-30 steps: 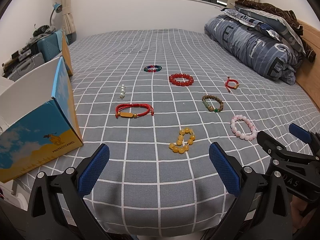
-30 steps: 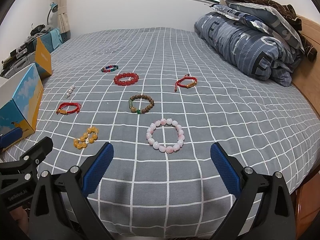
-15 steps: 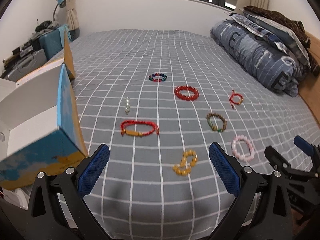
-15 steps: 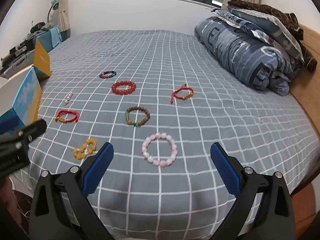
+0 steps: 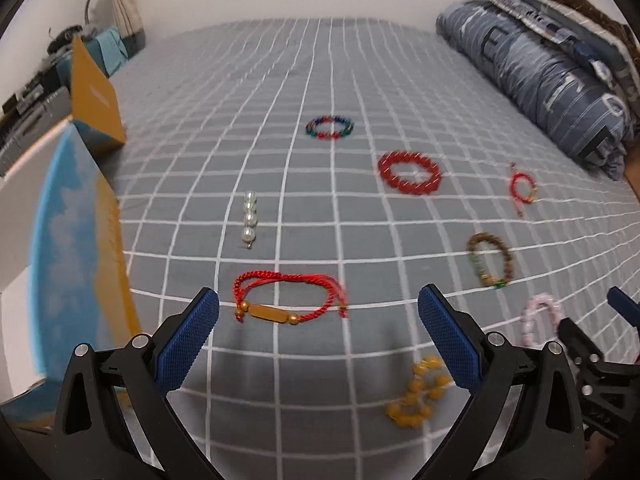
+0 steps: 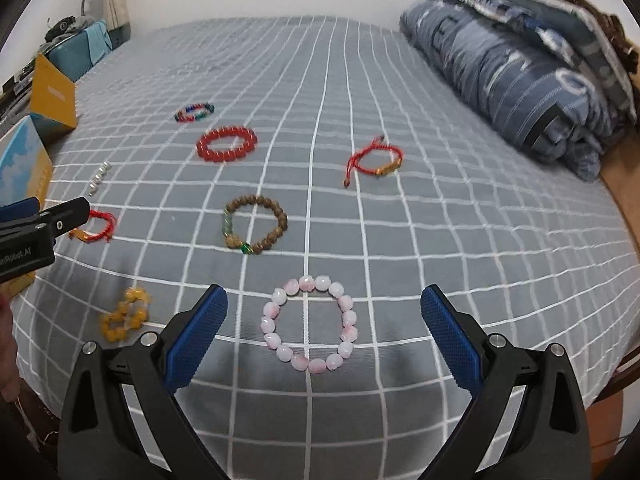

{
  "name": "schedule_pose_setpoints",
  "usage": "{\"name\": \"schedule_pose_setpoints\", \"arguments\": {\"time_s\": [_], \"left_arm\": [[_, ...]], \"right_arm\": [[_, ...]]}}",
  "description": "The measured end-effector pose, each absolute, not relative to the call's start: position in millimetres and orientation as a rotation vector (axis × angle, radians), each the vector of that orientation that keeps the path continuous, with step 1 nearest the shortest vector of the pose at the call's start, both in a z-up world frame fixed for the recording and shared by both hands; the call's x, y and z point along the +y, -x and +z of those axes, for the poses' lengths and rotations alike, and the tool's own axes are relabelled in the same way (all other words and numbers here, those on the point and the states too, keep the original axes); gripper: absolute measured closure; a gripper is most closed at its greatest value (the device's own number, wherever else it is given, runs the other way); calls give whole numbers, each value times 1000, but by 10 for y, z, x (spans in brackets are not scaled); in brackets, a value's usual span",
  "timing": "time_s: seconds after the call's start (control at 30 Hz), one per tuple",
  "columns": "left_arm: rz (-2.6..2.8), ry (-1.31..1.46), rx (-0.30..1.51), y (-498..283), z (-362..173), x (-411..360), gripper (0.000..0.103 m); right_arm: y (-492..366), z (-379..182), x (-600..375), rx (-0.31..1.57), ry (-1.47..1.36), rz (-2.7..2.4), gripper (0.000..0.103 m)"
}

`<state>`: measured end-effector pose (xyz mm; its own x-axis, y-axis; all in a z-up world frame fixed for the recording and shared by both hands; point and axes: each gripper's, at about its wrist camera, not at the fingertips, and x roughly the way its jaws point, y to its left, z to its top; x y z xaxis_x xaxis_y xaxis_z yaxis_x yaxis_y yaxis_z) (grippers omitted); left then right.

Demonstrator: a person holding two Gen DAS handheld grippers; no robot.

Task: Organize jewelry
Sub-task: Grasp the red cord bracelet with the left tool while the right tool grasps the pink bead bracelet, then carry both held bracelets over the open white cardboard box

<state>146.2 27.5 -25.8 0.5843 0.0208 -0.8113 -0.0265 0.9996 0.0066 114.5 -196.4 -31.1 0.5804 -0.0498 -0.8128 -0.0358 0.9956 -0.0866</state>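
Red cord bracelet (image 5: 289,298) lies crosswise between the wide-spread left hand-held gripper (image 5: 318,334).

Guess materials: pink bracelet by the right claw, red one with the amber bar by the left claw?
Pink bracelet: round, glossy, translucent pink-white beads with highlights; likely polished stone or glass, can't tell which. Red bracelet: twisted red cord, matte, carrying a smooth amber-yellow bar and small gold-coloured beads; bar could be resin or stone, blurred here.

Two low wrist views from the bed's (image 5: 320,60) foot, side by side, sharing the bracelet spread.
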Motion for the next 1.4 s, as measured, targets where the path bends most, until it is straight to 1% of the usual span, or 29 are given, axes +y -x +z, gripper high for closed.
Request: {"name": "schedule_pose_setpoints", "arguments": {"time_s": [0.23, 0.5, 0.57, 0.6, 0.67, 0.7, 0.73, 0.8, 0.87, 0.9, 0.97, 1.0, 1.07, 1.1, 1.17, 1.23, 1.4], "left_arm": [[45, 27, 1004, -1711, -604, 454, 6], [25, 34, 1040, -1813, -757, 458, 6], [24, 37, 1046, -1816, -766, 460, 14], [23, 39, 1049, -1812, -762, 464, 14], [18, 43, 1051, -1794, -756, 479, 19], [14, 52, 1051, -1788, -754, 491, 24], [13, 56, 1051, -1783, -756, 499, 29], [13, 52, 1053, -1771, -755, 505, 34], [3, 59, 1055, -1760, -746, 511, 42], [3, 58, 1056, -1754, -743, 509, 44], [-2, 57, 1057, -1746, -738, 502, 51], [-5, 54, 1058, -1744, -736, 495, 54], [-11, 54, 1059, -1736, -727, 486, 64], [-15, 55, 1059, -1731, -723, 482, 67], [-21, 59, 1060, -1725, -717, 480, 82], [-25, 66, 1060, -1719, -710, 486, 90], [-21, 62, 1048, -1700, -679, 487, 91]], "right_arm": [[-1282, -698, -1995, 1032, 88, -2, 10], [-1343, -850, -2039, 1079, 35, 8, 10], [-1343, -864, -2068, 1086, 13, 14, 10], [-1347, -865, -2076, 1089, 6, 16, 10], [-1338, -865, -2080, 1091, -3, 15, 10], [-1332, -862, -2072, 1091, -2, 14, 10], [-1322, -858, -2071, 1090, -1, 18, 12], [-1314, -845, -2049, 1089, 2, 30, 18], [-1304, -827, -2037, 1087, 1, 31, 29], [-1303, -820, -2042, 1087, -3, 32, 32], [-1304, -812, -2042, 1086, -5, 32, 44], [-1303, -807, -2039, 1086, -5, 34, 48], [-1294, -795, -2034, 1085, -4, 35, 60], [-1292, -791, -2032, 1084, -3, 35, 64], [-1295, -786, -2019, 1084, -1, 37, 77], [-1290, -778, -2009, 1082, 0, 37, 84], [-1271, -748, -2013, 1074, -9, 37, 84]]}}
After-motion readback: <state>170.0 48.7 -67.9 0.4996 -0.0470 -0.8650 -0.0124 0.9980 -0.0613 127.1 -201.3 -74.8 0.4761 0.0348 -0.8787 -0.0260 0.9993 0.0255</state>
